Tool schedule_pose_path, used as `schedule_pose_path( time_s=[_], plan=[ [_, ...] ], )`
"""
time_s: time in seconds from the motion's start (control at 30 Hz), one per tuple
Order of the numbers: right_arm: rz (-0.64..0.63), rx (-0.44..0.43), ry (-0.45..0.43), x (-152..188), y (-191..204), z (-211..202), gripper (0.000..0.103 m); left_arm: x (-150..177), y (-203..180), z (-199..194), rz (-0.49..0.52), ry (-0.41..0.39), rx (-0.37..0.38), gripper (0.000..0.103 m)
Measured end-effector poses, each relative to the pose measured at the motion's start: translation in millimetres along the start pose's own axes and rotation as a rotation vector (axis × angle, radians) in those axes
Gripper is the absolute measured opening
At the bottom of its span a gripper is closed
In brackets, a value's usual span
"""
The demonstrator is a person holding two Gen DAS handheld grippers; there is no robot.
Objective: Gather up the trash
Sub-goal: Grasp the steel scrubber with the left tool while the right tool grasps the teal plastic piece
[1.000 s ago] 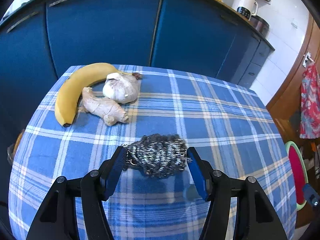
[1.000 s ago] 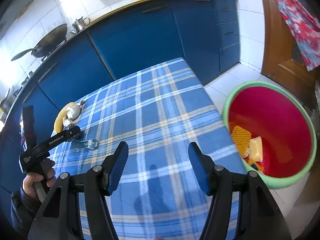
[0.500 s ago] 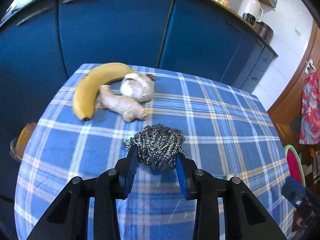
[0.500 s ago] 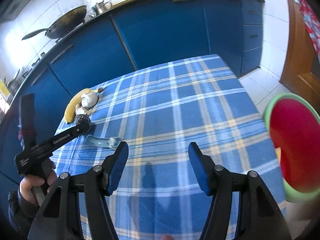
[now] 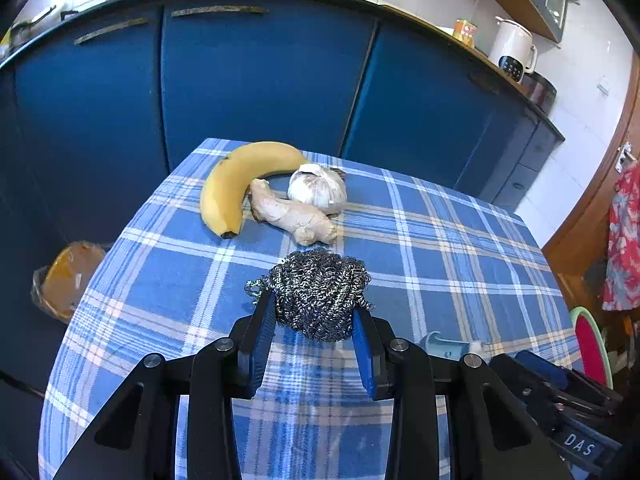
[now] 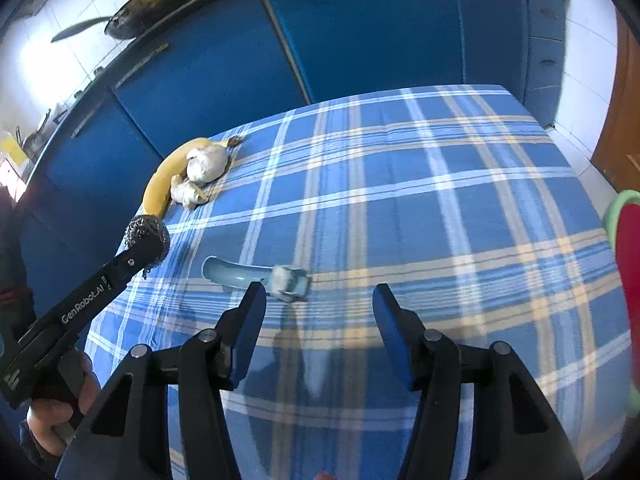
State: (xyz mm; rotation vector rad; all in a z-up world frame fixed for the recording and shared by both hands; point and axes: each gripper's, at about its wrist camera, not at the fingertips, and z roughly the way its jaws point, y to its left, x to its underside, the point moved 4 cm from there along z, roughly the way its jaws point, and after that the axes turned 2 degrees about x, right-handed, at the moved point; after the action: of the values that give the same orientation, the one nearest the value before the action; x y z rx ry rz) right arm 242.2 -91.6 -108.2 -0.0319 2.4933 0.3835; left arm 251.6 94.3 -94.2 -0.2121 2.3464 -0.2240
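Note:
A steel-wool scourer (image 5: 320,292) hangs just above the checked tablecloth (image 5: 440,260), with my left gripper (image 5: 316,312) shut on it, blue pads pressing both sides. The right wrist view shows the same scourer (image 6: 146,234) raised at the left. My right gripper (image 6: 319,292) is open over the cloth, its jaws closing slightly with nothing between them. A pale blue handled tool with a white head (image 6: 256,278) lies just beyond its left finger. The red bin with a green rim (image 6: 628,240) is at the right, off the table.
A banana (image 5: 236,176), a ginger root (image 5: 292,216) and a garlic bulb (image 5: 318,190) lie together at the far left corner. Blue cabinets (image 5: 260,72) stand behind the table. An orange bag (image 5: 66,276) sits on the floor at left. A hand (image 6: 60,412) holds the left gripper.
My left gripper's jaws closed on the scourer and lifted it slightly off the cloth. My right gripper swung left, away from the bin and toward the pale blue tool.

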Motion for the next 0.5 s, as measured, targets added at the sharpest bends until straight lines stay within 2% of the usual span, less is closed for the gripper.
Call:
schedule_pose_path(
  time_s=[0.2,0.23,0.37,0.5],
  plan=[
    [-0.038,0.017,0.021,-0.6,14.7,19.2,0.053,-1.5,8.4,-2.6,-0.033,-0.012,0.013,0.037],
    [-0.05,0.023,0.016,-0.6,17.3,20.5,0.046,-1.8,9.5,-3.4,-0.037,-0.014,0.016,0.037],
    [-0.078,0.034,0.001,1.9,25.5,24.7,0.027,-1.8,12.8,-5.3,-0.049,-0.02,0.02,0.037],
    [-0.094,0.044,-0.01,2.7,30.2,26.2,0.023,-2.1,13.9,-6.3,-0.053,-0.023,0.025,0.037]
  ],
)
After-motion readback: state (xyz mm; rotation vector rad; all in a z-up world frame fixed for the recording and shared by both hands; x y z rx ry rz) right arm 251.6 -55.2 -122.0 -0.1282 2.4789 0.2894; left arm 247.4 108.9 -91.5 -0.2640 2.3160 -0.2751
